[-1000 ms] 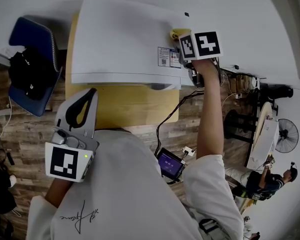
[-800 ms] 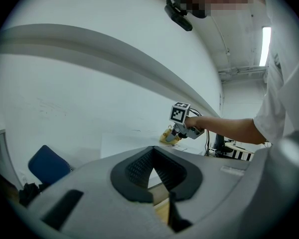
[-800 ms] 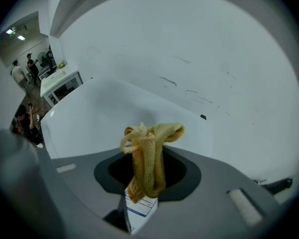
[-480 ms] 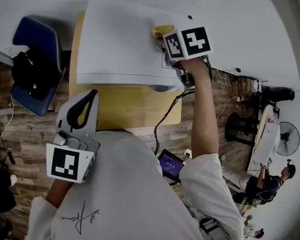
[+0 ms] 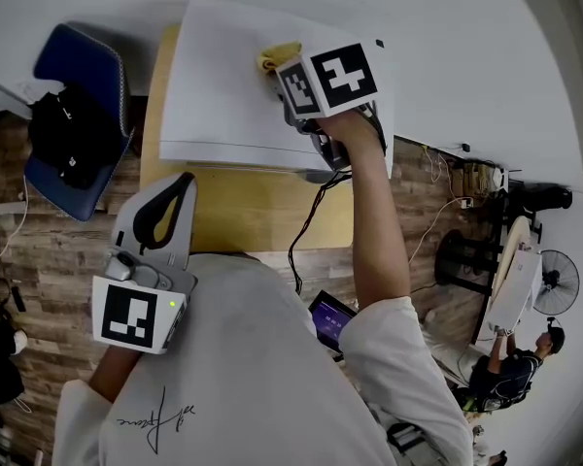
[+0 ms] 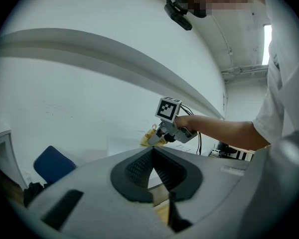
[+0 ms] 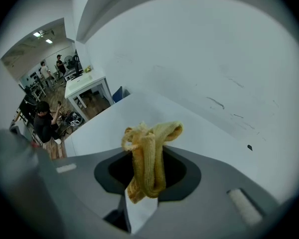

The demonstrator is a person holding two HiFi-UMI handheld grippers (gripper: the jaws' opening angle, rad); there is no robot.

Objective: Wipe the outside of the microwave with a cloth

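Up at the far side of the wooden table (image 5: pixel 243 212), a white microwave (image 5: pixel 223 76), seen only from above, with its front face and door out of sight. Over its top, toward the right, the right gripper (image 5: pixel 284 83), jaws clamped tight on a bunched yellow cloth (image 5: pixel 277 56). From the head view, most of that cloth is hidden under the marker cube (image 5: pixel 328 78), only a small folded end poking out on the far left side of it. From the right gripper view, a fuller look: twisted folds pinched between the pads, loose end curling out over the white top panel. Hard to say whether the fabric actually presses on the panel or hangs just above it. Down at the near left, the left gripper (image 5: pixel 175 187), held close against the white shirt (image 5: pixel 233 357), well apart from the microwave, jaw tips together with nothing between them. Holding hand tucked out of sight beneath its housing. Near edge of the table cut off by the shirt. Black cable (image 5: pixel 306 226) trailing from under the right forearm (image 5: pixel 374 221) down across the wood. Off to the left, a blue chair (image 5: pixel 73 115) with a dark bundle (image 5: pixel 63 139) on it, too indistinct to identify.
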